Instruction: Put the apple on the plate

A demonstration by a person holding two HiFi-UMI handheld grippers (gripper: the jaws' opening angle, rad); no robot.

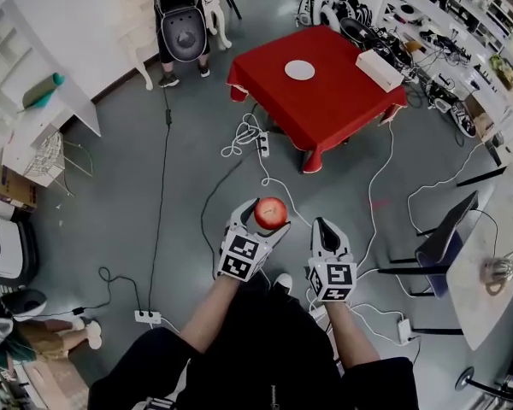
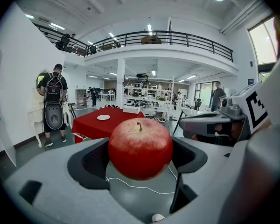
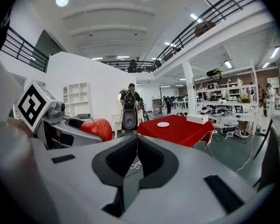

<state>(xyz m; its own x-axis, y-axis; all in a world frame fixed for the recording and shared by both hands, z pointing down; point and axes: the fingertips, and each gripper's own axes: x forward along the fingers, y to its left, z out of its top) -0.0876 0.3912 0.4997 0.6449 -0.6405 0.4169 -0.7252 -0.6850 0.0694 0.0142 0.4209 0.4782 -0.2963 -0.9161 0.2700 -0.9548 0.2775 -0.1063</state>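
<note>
A red apple (image 1: 271, 213) (image 2: 140, 148) (image 3: 97, 128) sits clamped between the jaws of my left gripper (image 1: 265, 220) (image 2: 139, 155), held in the air over the grey floor. My right gripper (image 1: 321, 227) (image 3: 133, 161) hangs beside it, shut and with nothing between its jaws. The white plate (image 1: 299, 70) (image 2: 103, 117) (image 3: 163, 124) lies on a table with a red cloth (image 1: 325, 101) (image 2: 91, 125) (image 3: 177, 132), some metres ahead of both grippers.
A white box (image 1: 379, 68) lies on the table's right side. Cables (image 1: 244, 135) and power strips trail over the floor between me and the table. A person with a backpack (image 1: 181, 24) stands left of the table. Benches and a chair (image 1: 445, 237) stand at right.
</note>
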